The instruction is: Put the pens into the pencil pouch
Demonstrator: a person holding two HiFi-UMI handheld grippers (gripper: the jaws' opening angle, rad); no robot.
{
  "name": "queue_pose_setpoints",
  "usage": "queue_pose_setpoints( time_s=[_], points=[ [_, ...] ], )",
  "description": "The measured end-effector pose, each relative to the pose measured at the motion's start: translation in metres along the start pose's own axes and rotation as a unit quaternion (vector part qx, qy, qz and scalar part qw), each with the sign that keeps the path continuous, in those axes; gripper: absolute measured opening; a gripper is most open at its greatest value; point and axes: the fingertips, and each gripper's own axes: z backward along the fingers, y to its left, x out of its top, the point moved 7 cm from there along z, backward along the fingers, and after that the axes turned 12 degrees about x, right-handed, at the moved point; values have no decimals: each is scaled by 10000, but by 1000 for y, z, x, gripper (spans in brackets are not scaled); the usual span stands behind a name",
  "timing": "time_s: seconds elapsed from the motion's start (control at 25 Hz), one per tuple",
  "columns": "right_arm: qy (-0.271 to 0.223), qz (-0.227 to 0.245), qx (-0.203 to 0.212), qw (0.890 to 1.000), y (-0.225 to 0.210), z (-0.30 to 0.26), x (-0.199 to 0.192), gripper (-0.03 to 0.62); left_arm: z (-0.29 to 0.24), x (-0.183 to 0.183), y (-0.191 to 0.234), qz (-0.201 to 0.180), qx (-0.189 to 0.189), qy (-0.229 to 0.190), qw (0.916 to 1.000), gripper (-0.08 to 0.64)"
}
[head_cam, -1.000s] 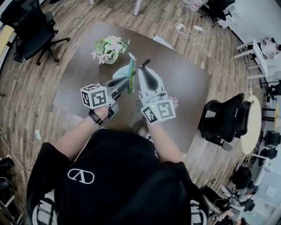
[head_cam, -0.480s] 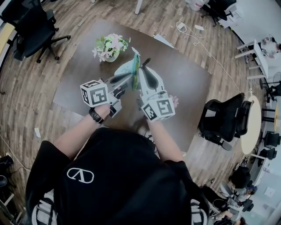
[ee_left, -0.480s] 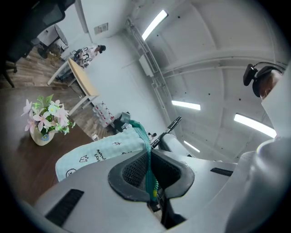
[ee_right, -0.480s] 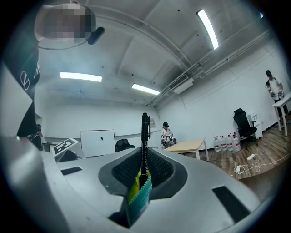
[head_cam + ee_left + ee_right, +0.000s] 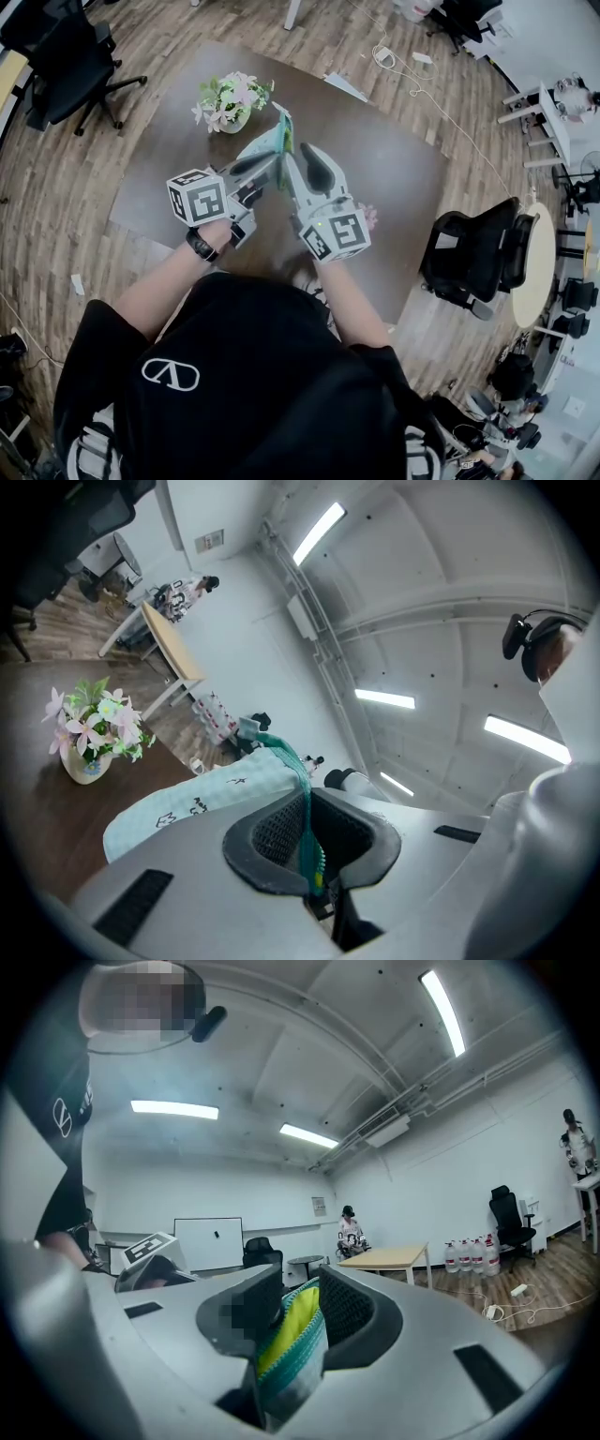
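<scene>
A pale blue pencil pouch (image 5: 270,142) with a teal zipper hangs in the air over the brown table (image 5: 384,178), held up between both grippers. My left gripper (image 5: 276,171) is shut on its zipper edge; in the left gripper view the teal strip (image 5: 305,827) runs pinched between the pads (image 5: 272,832) and the pouch body (image 5: 202,799) spreads to the left. My right gripper (image 5: 289,159) faces it from the right. Its jaws are opening, with the pouch's teal and yellow rim (image 5: 289,1335) loosely between them. No pen shows in any view.
A vase of pink and white flowers (image 5: 230,101) stands on the table behind the pouch. A white sheet (image 5: 345,86) lies at the table's far edge. Black office chairs stand at the far left (image 5: 66,56) and to the right (image 5: 478,253). Wood floor surrounds the table.
A slim dark thing that stuck up at the right gripper's tip no longer shows. The pouch and left gripper have risen slightly. The right gripper stays in place.
</scene>
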Motion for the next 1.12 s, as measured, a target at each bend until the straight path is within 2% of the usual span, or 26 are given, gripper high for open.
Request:
queue_pose_setpoints(
  time_s=[0.16,0.36,0.44,0.56,0.68,0.84,1.12],
  points=[
    [-91,4,-178,9998,-7,7,6,106,-2,1,2,37,36,-5,10000,21],
    [-46,133,-602,9981,-30,24,12,106,0,0,5,100,74,-6,9999,21],
    [263,158,-834,9960,-47,30,6,107,2,-1,8,134,78,4,9999,21],
    [1124,-44,-1302,9851,-80,37,-18,135,4,-4,14,206,89,-8,9997,21],
    [2059,-518,-1561,9647,-112,43,-54,150,7,-8,20,271,118,-10,9996,21],
    [3237,-1146,-1650,9246,-145,48,-112,170,11,-17,28,364,186,-7,9992,21],
    [4601,-1861,-1557,8541,-168,53,-215,169,26,-25,39,501,389,-58,9980,21]
  ],
)
